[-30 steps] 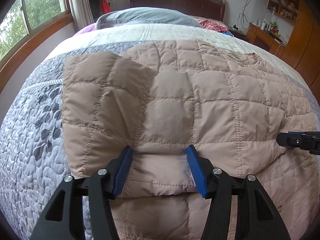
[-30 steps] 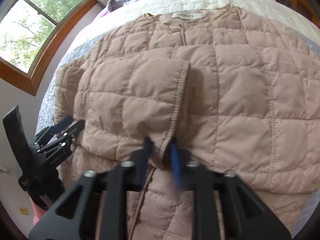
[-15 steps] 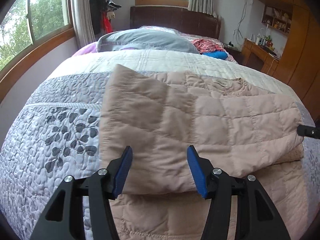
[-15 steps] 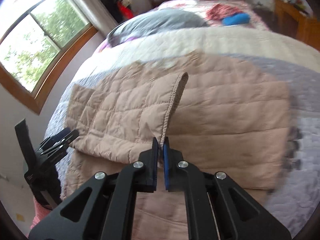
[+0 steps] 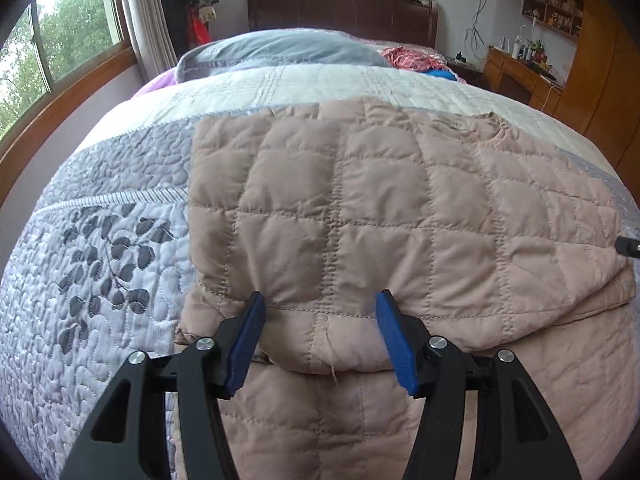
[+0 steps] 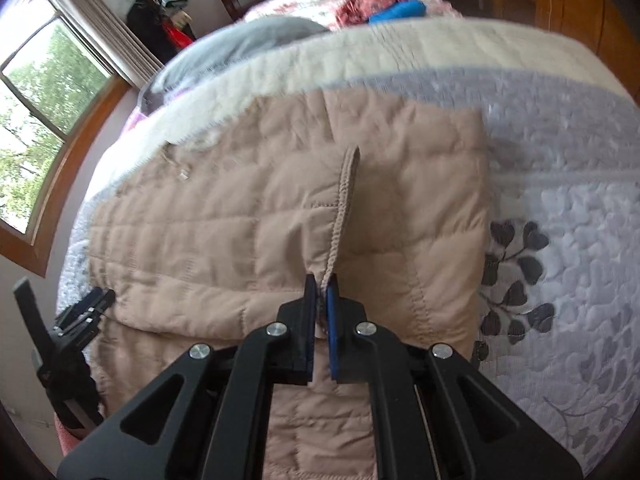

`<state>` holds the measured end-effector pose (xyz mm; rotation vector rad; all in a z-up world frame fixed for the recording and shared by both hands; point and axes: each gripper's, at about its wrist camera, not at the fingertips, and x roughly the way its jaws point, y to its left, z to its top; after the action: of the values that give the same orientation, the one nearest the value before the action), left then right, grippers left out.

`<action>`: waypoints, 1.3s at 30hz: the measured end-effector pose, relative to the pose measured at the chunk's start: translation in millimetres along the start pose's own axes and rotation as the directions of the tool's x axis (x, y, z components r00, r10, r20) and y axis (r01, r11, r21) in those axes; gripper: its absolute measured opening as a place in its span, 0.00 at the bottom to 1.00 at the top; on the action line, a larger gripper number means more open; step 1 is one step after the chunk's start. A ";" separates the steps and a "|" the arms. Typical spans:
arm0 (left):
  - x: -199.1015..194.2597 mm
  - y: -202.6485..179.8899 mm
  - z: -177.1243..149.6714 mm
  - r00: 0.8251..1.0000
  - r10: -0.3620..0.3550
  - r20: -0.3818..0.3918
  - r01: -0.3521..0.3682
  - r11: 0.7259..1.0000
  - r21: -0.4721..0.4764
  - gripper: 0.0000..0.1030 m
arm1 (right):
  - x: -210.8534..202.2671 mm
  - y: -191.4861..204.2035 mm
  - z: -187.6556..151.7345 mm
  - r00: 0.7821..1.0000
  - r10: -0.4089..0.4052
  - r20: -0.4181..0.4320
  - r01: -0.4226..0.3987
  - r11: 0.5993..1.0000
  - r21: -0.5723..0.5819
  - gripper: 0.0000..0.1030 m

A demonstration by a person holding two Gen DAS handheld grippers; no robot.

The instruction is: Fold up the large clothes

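Note:
A beige quilted jacket [image 5: 360, 208] lies folded over itself on the bed; it also shows in the right wrist view [image 6: 248, 216]. My left gripper [image 5: 320, 304] is open, its blue pads [image 5: 246, 336] spread wide at the near folded edge of the jacket, with fabric between them. My right gripper [image 6: 321, 288] is shut on the jacket's ribbed hem edge [image 6: 344, 200], which stands up in a ridge. The left gripper shows at the far left of the right wrist view [image 6: 90, 304]. The right gripper's tip peeks in at the right edge of the left wrist view [image 5: 628, 246].
The jacket rests on a grey and white quilted bedspread [image 5: 104, 240] with a leaf pattern. A grey pillow [image 5: 280, 52] and loose red and blue clothes [image 5: 424, 62] lie near the dark headboard. Windows are on the left, a wooden desk [image 5: 520, 76] on the right.
Both grippers have moved forward and lower over the bed, so the jacket's folded layer looks nearer and flatter. The right gripper stays shut on the hem; the left stays open.

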<state>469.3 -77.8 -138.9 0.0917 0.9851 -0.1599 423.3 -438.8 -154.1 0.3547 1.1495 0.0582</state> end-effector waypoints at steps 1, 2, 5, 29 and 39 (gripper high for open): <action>2.0 -0.5 -0.7 1.000 0.000 -0.002 0.000 1.000 0.004 0.58 | 8.2 -0.5 -2.8 1.000 -0.001 -0.014 0.001 1.000 0.006 0.04; 3.5 -1.3 -1.5 1.000 0.003 -0.003 -0.003 1.000 0.009 0.58 | 12.0 -4.2 -4.9 1.000 0.000 -0.021 0.000 1.000 0.010 0.04; 7.8 -3.3 -4.5 1.000 0.013 0.002 -0.013 1.000 0.018 0.58 | 22.9 -4.9 -7.4 1.000 -0.003 -0.026 0.003 1.000 0.009 0.05; -14.1 -50.9 -0.2 0.999 -0.028 0.038 0.026 0.997 0.066 0.56 | -49.8 48.2 -21.7 0.959 -0.148 0.243 0.160 0.987 -0.030 0.11; -20.3 -54.8 -5.1 0.997 -0.033 0.063 0.028 0.996 0.080 0.56 | -32.4 81.4 -23.6 0.989 0.061 0.136 -0.032 0.979 -0.201 0.11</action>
<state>444.4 -129.2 -125.1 0.1428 0.9164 -0.2286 399.7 -363.6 -109.3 0.2049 0.9854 0.1850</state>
